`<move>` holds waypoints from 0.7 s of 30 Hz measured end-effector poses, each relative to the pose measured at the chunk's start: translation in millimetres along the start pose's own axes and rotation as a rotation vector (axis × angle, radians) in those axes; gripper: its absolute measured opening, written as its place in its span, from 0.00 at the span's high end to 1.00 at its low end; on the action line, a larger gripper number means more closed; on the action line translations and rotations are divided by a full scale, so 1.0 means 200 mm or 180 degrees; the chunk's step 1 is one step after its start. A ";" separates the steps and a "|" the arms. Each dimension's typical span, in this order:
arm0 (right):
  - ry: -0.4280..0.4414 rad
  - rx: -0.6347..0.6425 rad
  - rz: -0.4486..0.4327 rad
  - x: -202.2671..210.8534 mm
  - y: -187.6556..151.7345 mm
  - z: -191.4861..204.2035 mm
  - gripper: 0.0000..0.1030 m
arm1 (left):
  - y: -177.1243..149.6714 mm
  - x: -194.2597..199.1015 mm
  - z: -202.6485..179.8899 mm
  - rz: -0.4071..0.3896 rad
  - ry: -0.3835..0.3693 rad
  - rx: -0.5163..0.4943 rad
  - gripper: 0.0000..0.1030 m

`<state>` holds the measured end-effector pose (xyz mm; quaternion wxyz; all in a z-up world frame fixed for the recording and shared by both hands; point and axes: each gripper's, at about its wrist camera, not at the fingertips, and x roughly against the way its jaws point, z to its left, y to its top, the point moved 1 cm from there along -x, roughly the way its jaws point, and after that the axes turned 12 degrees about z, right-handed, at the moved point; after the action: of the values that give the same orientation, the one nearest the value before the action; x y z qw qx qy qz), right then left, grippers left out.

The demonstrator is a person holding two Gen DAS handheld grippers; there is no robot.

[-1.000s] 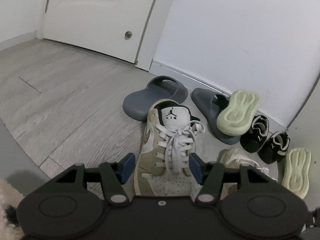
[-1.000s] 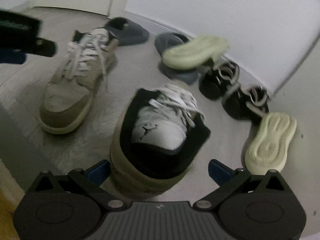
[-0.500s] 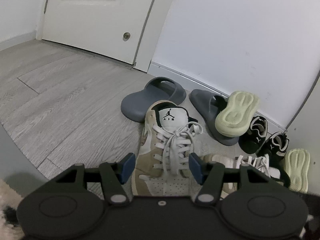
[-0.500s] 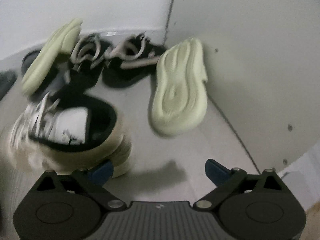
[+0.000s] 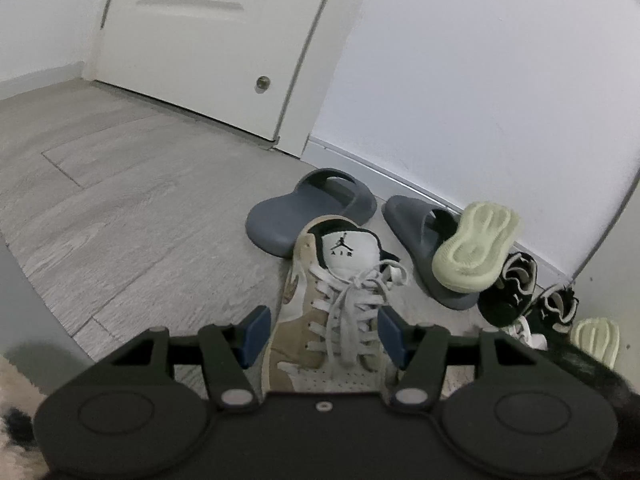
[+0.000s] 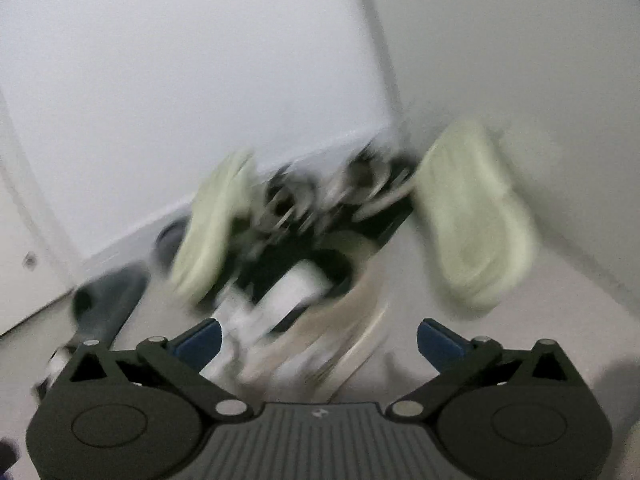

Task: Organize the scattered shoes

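My left gripper (image 5: 323, 334) is shut on the forefoot of a tan and white laced sneaker (image 5: 316, 312) that rests on the floor, heel toward the wall. The right wrist view is blurred. There my right gripper (image 6: 320, 342) is open, jaws still opening, and the matching sneaker (image 6: 304, 292) lies between its fingers with no pad pressing on it. Along the wall sit two grey slides (image 5: 312, 208), two pale green slides (image 5: 476, 248) (image 6: 472, 224) soles up, and two black shoes (image 5: 508, 292).
A white door (image 5: 192, 40) and a white wall with baseboard (image 5: 400, 184) close the far side. Grey wood floor (image 5: 120, 200) stretches to the left. A fluffy rug (image 5: 16, 392) shows at the bottom left corner.
The right wrist view has rolled and swung; the second sneaker, beside the left finger half a second ago, now lies between the fingers. My left gripper and its sneaker have stayed put.
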<state>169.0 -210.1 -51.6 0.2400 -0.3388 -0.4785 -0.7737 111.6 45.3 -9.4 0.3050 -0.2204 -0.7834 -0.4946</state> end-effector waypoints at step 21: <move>-0.0240 -0.0269 0.0330 -0.30 0.17 0.18 0.00 | 0.00 0.00 0.04 0.0020 -0.0124 0.0124 0.41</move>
<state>242.6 -188.3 -65.7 0.2469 -0.4019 -0.4360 -0.7665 110.2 52.6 -11.4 0.2955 -0.2264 -0.7980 -0.4739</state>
